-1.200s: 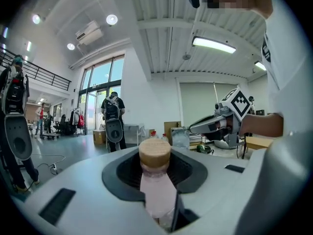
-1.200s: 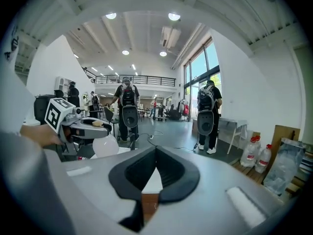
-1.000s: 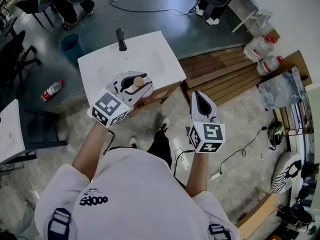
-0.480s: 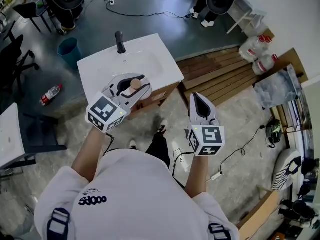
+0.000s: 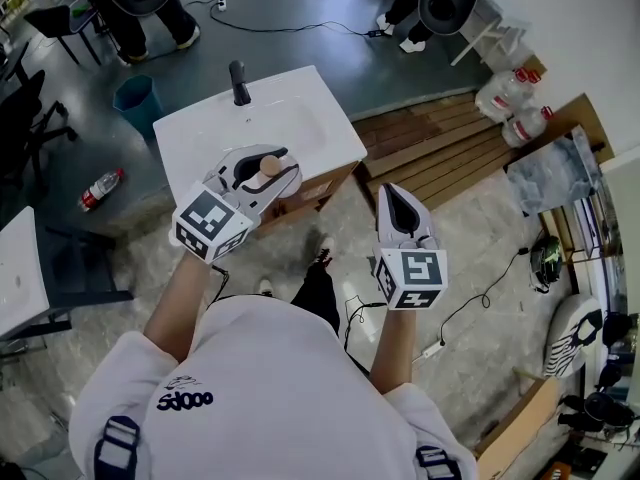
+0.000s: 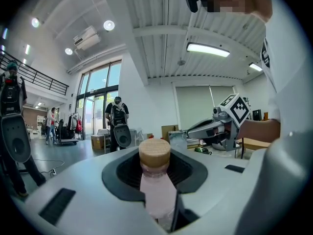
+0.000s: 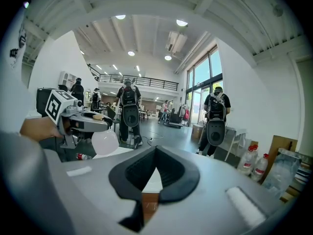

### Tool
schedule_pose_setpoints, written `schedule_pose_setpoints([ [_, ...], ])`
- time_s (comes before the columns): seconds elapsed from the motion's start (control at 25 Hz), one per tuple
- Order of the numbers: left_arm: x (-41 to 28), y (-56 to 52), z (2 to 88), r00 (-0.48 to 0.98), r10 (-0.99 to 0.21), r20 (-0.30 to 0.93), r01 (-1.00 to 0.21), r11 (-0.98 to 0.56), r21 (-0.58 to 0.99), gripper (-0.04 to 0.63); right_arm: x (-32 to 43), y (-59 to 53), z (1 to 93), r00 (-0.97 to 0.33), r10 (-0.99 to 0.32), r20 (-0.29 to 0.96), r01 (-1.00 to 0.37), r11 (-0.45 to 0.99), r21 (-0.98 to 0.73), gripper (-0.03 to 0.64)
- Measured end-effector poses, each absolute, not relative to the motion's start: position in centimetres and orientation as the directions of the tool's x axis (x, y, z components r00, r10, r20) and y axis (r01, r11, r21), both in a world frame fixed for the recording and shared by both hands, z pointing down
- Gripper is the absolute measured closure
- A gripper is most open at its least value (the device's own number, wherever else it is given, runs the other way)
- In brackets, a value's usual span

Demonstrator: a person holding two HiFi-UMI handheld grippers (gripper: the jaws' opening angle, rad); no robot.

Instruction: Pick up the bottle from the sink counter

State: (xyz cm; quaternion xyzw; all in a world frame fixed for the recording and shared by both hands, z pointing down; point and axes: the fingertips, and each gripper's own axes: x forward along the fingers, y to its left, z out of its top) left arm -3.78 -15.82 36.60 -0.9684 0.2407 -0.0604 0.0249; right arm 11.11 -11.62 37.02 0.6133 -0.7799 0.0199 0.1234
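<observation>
A: Grey floor (image 5: 300,28) is seen below; nearest, the right gripper's (image 5: 399,194) jaws are pressed together, empty.
B: Farther, the bottle (image 6: 155,185) is pinched at its neck by the left gripper (image 5: 268,168), above the sink counter (image 5: 325,133).
A: Light, slippery plastic is judged; the neck suits.

Pretty bright all round, mostly from the ceiling strip light (image 6: 208,49) and the tall windows (image 6: 98,102) left of it. Both gripper views are heavy fisheye with black corners, and close-up stuff goes soft. Head view is sharp, with the white sink counter (image 5: 200,133) slightly blown out.
</observation>
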Motion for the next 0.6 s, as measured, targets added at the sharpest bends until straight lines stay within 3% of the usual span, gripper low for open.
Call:
schedule_pose_setpoints([
  [0.6,-4.9,-16.2,36.8,0.874,-0.473,0.112,-0.469,-0.881,-0.06,0.479,10.0,-12.1,37.2,-0.221,-0.949,0.227,-0.961,0.252,0.117,0.606],
])
